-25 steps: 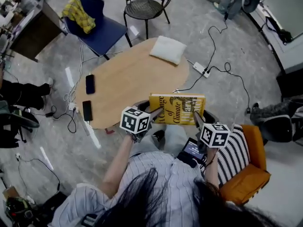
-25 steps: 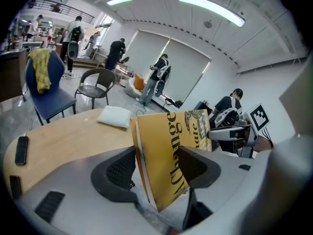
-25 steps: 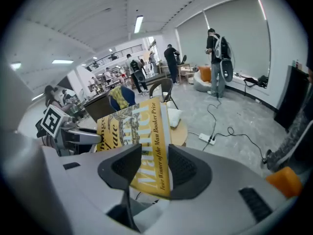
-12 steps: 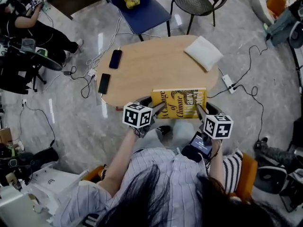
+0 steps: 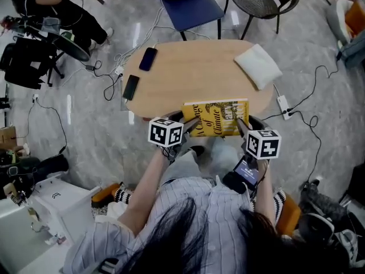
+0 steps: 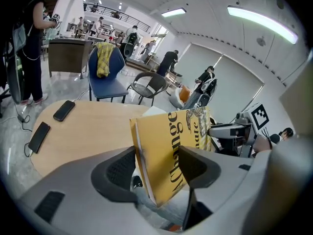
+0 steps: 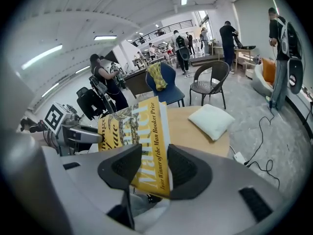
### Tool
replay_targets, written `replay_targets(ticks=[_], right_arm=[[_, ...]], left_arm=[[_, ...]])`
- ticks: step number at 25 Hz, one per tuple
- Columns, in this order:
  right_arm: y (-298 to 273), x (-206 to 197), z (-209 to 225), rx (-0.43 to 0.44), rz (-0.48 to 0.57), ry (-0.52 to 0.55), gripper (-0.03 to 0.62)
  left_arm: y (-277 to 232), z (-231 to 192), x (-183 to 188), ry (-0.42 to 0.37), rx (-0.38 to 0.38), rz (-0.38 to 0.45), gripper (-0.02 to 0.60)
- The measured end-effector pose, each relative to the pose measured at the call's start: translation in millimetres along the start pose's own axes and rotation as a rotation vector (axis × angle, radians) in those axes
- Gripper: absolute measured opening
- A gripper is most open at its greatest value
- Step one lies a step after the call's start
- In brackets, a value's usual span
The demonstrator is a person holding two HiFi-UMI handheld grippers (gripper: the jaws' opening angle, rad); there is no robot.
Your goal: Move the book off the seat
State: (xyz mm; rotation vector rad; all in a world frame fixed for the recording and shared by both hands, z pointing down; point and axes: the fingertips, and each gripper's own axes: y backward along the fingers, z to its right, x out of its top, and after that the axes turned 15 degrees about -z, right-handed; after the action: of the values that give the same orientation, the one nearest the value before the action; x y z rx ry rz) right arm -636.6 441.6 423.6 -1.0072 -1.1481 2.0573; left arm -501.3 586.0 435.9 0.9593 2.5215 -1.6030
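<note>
A yellow book hangs between both grippers, face up over the near edge of the oval wooden table. My left gripper is shut on the book's left edge, and my right gripper is shut on its right edge. In the left gripper view the book stands on edge between the pads of the left gripper. The right gripper view shows the book's spine side pinched in the right gripper. The seat is hidden behind the person's body.
On the table lie a white pillow at the right and two dark phones at the left. A blue chair and a black chair stand beyond it. Cables and a power strip cross the floor.
The view has swung so the table sits straight ahead. Both grippers have carried the book from beside the table's corner to over its near edge, still gripping it.
</note>
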Motion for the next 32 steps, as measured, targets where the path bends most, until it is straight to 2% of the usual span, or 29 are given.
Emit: replay_targets(ticks=[6, 12, 23, 27, 32], right_arm=[[-33.6, 12.5, 17.1, 0.033, -0.072, 0.035, 0.179], [-82.5, 13.5, 23.4, 0.057, -0.154, 0.064, 0.178], [-200.9, 8.7, 20.8, 0.099, -0.296, 0.127, 0.178], [-244.9, 6.6, 22.4, 0.113, -0.344, 0.147, 0.176], [-286.9, -1.9, 19.0, 0.102, -0.402, 0.188, 0.172]], left_arm=[[-26.2, -19.1, 2.2, 0.069, 0.013, -0.011, 0.284], [-56.1, -51.8, -13.8, 0.153, 0.020, -0.035, 0.284], [-113.2, -139.6, -53.9, 0.285, 0.044, -0.100, 0.284], [-136.6, -171.7, -64.2, 0.305, 0.059, -0.142, 0.284], [-154.9, -203.4, -80.2, 0.290, 0.104, -0.207, 0.284]])
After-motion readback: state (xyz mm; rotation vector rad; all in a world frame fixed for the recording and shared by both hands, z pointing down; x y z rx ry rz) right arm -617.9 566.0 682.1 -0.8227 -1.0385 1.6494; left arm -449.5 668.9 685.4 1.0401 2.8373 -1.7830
